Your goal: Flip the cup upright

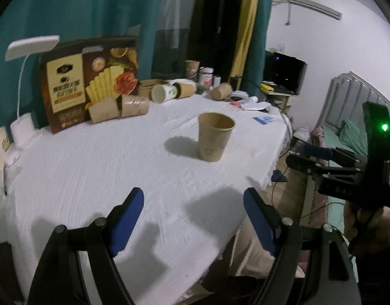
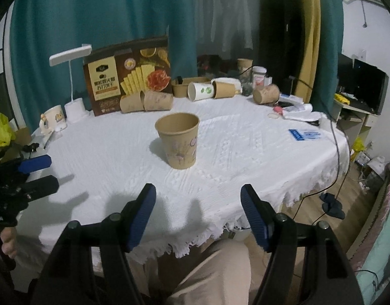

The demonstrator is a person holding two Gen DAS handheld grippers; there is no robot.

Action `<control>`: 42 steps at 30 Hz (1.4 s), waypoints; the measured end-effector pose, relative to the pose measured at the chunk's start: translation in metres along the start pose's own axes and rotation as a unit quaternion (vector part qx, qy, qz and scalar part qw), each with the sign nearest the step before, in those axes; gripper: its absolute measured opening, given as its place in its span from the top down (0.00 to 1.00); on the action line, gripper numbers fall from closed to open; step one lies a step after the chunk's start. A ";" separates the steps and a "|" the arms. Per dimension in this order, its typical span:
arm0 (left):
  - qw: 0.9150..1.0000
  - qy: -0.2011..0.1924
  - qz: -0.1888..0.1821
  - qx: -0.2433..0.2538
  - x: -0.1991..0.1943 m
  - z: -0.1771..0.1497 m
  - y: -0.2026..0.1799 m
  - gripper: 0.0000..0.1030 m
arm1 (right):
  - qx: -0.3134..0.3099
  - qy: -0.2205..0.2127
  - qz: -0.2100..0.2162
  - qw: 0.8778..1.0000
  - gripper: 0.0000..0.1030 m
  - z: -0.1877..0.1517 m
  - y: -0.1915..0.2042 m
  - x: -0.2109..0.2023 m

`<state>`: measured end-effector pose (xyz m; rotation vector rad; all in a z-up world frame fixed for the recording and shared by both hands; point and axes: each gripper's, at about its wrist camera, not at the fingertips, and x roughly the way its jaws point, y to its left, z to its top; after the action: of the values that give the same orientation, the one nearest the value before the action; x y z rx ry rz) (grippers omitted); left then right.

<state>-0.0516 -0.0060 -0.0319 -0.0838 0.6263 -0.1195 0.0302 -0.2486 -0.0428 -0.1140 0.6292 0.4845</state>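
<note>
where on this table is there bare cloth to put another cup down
Bare cloth lies all around the upright paper cup: the near half of the tablecloth toward the fringed edge, and right toward the blue packet. The back is crowded: cracker box, tipped cups, lamp.

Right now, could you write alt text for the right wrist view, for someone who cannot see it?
A brown paper cup stands upright, mouth up, on a white tablecloth. The open right hand-held gripper hangs short of it, holding nothing. More cups lie tipped by a cracker box behind.
</note>
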 end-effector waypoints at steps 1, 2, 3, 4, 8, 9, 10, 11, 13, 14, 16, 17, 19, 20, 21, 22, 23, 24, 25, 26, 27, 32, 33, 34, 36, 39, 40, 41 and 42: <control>1.000 -0.005 -0.003 0.005 -0.003 0.002 -0.003 0.22 | 0.001 -0.004 -0.002 1.000 0.33 0.002 0.000 -0.006; 1.000 -0.012 -0.007 0.011 -0.006 0.005 -0.005 0.22 | 0.001 -0.008 -0.003 1.000 0.32 0.003 0.000 -0.011; 1.000 -0.019 -0.009 0.016 -0.010 0.008 -0.008 0.22 | 0.002 -0.012 -0.004 1.000 0.32 0.005 0.000 -0.016; 0.999 -0.025 -0.009 0.021 -0.013 0.010 -0.011 0.22 | 0.001 -0.018 -0.004 1.000 0.32 0.007 0.000 -0.022; 0.997 -0.063 -0.001 0.044 -0.030 0.019 -0.021 0.22 | -0.005 -0.039 -0.007 0.999 0.31 0.016 0.002 -0.047; 0.996 -0.070 0.000 0.048 -0.033 0.022 -0.023 0.21 | -0.006 -0.044 -0.007 0.999 0.31 0.018 0.003 -0.052; 0.996 -0.078 0.001 0.052 -0.037 0.023 -0.025 0.19 | -0.007 -0.051 -0.008 0.999 0.30 0.020 0.003 -0.059; 0.995 -0.086 0.002 0.054 -0.040 0.025 -0.027 0.13 | -0.008 -0.057 -0.008 0.998 0.30 0.021 0.004 -0.064; 0.993 -0.104 0.002 0.060 -0.048 0.028 -0.031 0.06 | -0.009 -0.069 -0.005 0.998 0.29 0.025 0.005 -0.076; 0.992 -0.112 0.002 0.064 -0.053 0.030 -0.034 0.05 | -0.008 -0.076 -0.002 0.997 0.29 0.027 0.004 -0.083; 0.989 -0.128 0.004 0.069 -0.061 0.032 -0.038 0.03 | -0.006 -0.088 0.002 0.996 0.28 0.031 0.004 -0.095; 0.988 -0.136 0.005 0.069 -0.066 0.033 -0.040 0.01 | -0.004 -0.091 0.003 0.996 0.27 0.032 0.004 -0.099; 0.986 -0.151 0.002 0.067 -0.076 0.035 -0.041 0.00 | -0.001 -0.103 0.001 0.995 0.27 0.035 0.004 -0.110; 0.985 -0.159 0.004 0.067 -0.081 0.036 -0.042 0.00 | -0.001 -0.109 0.000 0.994 0.27 0.036 0.004 -0.115; 0.983 -0.171 0.011 0.071 -0.087 0.036 -0.044 0.00 | -0.002 -0.114 -0.002 0.993 0.26 0.037 0.005 -0.119; 0.981 -0.177 0.015 0.074 -0.092 0.036 -0.045 0.00 | -0.002 -0.119 -0.003 0.993 0.26 0.037 0.005 -0.123; 0.979 -0.186 0.019 0.076 -0.098 0.036 -0.045 0.00 | -0.003 -0.125 -0.005 0.992 0.25 0.038 0.006 -0.127; 0.979 -0.191 0.021 0.075 -0.101 0.036 -0.045 0.00 | -0.003 -0.131 -0.006 0.991 0.24 0.038 0.007 -0.132; 0.977 -0.199 0.020 0.069 -0.106 0.035 -0.043 0.00 | -0.003 -0.136 -0.006 0.991 0.23 0.038 0.008 -0.136; 0.977 -0.205 0.019 0.062 -0.110 0.035 -0.042 0.00 | -0.003 -0.139 -0.006 0.990 0.23 0.038 0.008 -0.138; 0.976 -0.211 0.018 0.054 -0.113 0.034 -0.039 0.00 | -0.003 -0.141 -0.006 0.990 0.23 0.038 0.009 -0.139; 0.972 -0.232 0.021 0.038 -0.121 0.030 -0.031 0.00 | -0.002 -0.143 -0.008 0.990 0.22 0.036 0.011 -0.137; 0.972 -0.231 0.022 0.037 -0.121 0.030 -0.030 0.00 | -0.003 -0.140 -0.007 0.990 0.22 0.036 0.011 -0.135; 0.972 -0.230 0.024 0.034 -0.121 0.029 -0.029 0.00 | -0.004 -0.137 -0.008 0.990 0.22 0.036 0.011 -0.133; 0.974 -0.222 0.025 0.026 -0.118 0.029 -0.025 0.00 | -0.004 -0.131 -0.007 0.991 0.22 0.035 0.012 -0.128; 0.976 -0.213 0.031 0.022 -0.113 0.029 -0.020 0.00 | -0.002 -0.126 -0.005 0.992 0.22 0.034 0.010 -0.120; 0.977 -0.210 0.030 0.025 -0.111 0.028 -0.020 0.00 | -0.001 -0.124 -0.005 0.992 0.22 0.034 0.010 -0.117; 0.977 -0.209 0.032 0.025 -0.109 0.028 -0.019 0.00 | -0.001 -0.122 -0.005 0.993 0.22 0.034 0.009 -0.113; 0.977 -0.209 0.040 0.024 -0.109 0.027 -0.020 0.00 | 0.000 -0.120 -0.005 0.993 0.22 0.034 0.009 -0.111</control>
<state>-0.1245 -0.0094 0.0552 -0.0354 0.2063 -0.0369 -0.0334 -0.2767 0.0503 -0.0584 0.3932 0.4801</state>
